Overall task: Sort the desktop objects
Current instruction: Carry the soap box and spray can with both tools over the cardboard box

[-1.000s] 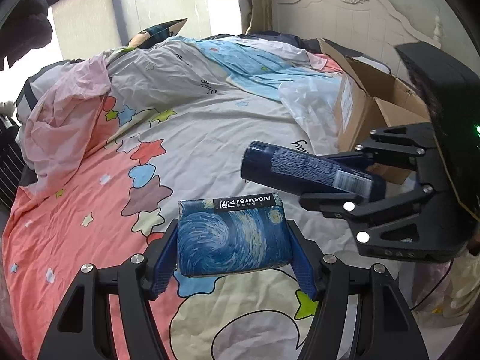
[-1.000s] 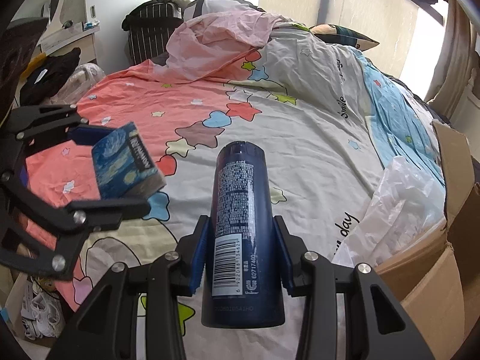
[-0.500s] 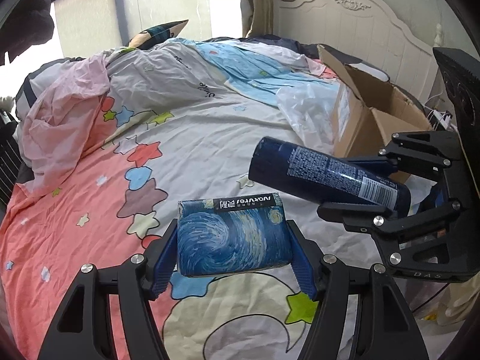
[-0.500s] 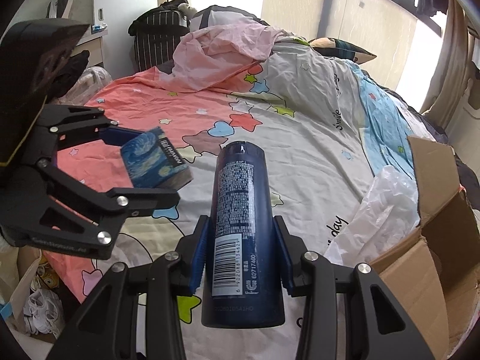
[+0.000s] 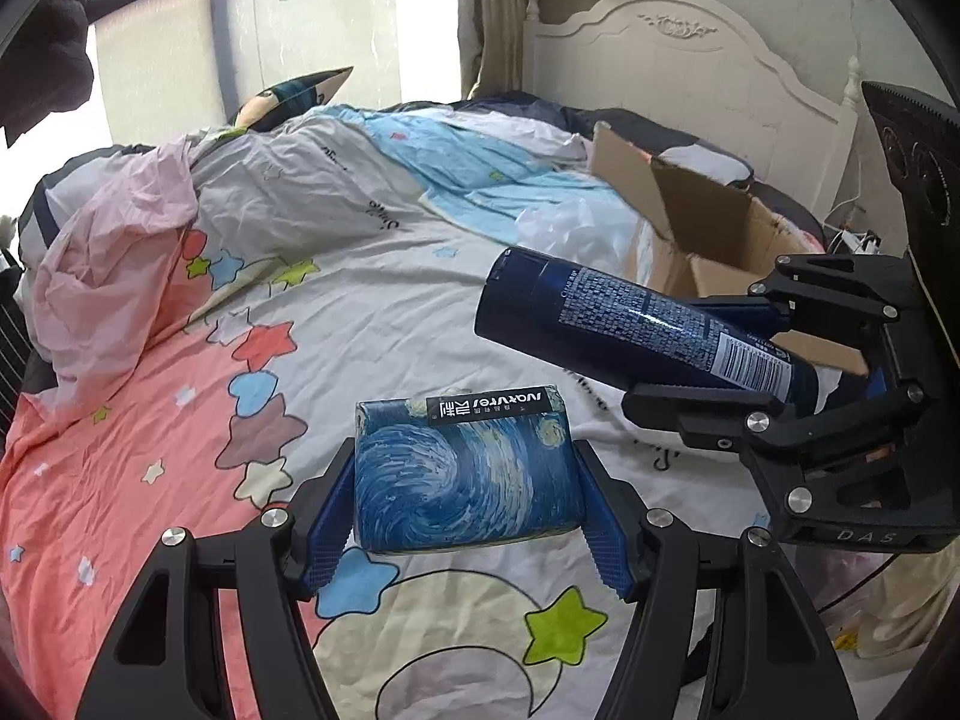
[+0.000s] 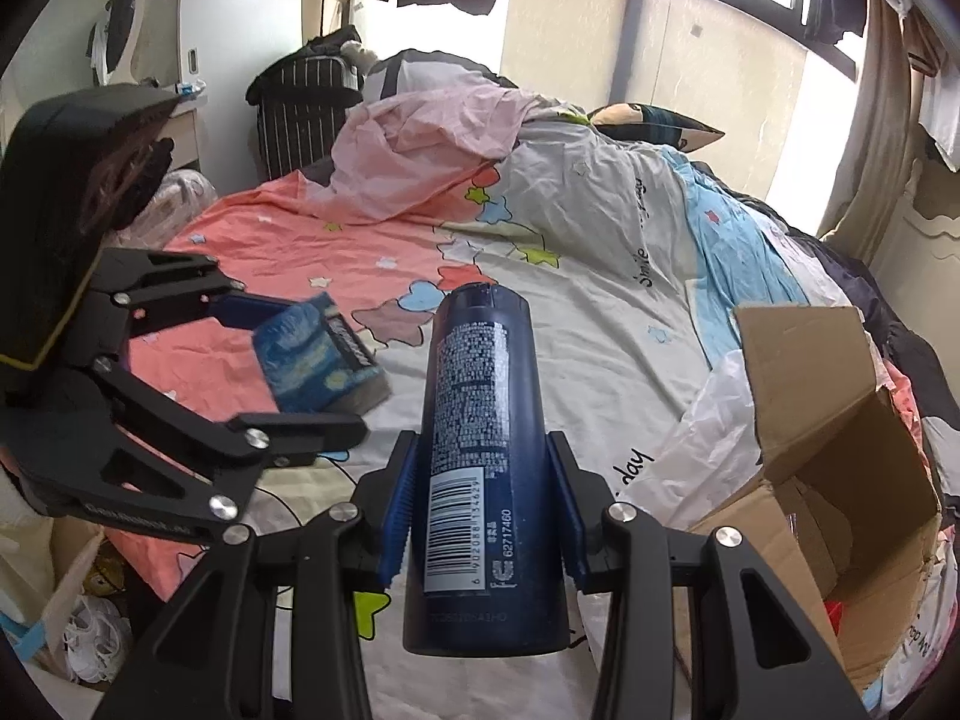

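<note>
My left gripper (image 5: 465, 480) is shut on a tissue pack with a blue starry-night print (image 5: 462, 474) and holds it above the bed. The pack also shows in the right wrist view (image 6: 318, 363), at the left. My right gripper (image 6: 480, 516) is shut on a dark blue bottle with a barcode label (image 6: 474, 450), held lengthwise above the bed. In the left wrist view the bottle (image 5: 636, 330) lies to the right of the pack, with the right gripper (image 5: 780, 372) behind it.
An open cardboard box (image 6: 840, 438) sits on the bed's right side, with a white plastic bag (image 6: 714, 426) against it. The bedspread (image 5: 252, 312) is star-patterned, with a pink sheet (image 5: 108, 276) bunched at the far left. A headboard (image 5: 690, 60) stands behind.
Both grippers have risen and drawn back from the bed, still holding their objects. The right gripper with the bottle has shifted right and lower in the left wrist view.
</note>
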Demonstrator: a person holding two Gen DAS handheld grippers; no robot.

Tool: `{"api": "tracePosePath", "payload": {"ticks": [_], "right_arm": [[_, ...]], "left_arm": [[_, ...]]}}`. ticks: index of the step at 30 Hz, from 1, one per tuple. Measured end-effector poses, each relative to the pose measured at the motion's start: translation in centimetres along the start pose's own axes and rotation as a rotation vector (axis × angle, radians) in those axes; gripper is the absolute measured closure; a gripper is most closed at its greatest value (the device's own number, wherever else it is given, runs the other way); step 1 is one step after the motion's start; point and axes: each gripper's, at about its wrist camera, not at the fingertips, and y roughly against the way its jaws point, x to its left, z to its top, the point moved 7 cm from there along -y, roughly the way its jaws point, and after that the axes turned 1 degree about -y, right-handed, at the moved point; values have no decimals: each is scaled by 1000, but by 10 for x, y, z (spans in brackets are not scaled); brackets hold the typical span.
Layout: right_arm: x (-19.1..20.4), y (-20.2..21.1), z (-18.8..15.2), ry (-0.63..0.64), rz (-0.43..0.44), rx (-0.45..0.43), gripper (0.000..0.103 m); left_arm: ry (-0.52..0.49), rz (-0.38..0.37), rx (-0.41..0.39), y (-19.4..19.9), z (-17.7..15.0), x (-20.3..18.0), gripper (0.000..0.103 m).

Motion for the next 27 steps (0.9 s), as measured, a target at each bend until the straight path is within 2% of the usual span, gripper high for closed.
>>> {"api": "tracePosePath", "payload": {"ticks": [7, 15, 27], "right_arm": [[-16, 25, 10, -15, -38, -50, 65], [-36, 48, 17, -45, -74, -92, 65], [-72, 65, 5, -100, -127, -100, 65]], "left_arm": [[-27, -8, -40, 17, 19, -13, 35], [-39, -22, -41, 16, 30, -26, 35], [-77, -62, -41, 8, 43, -52, 35]]}}
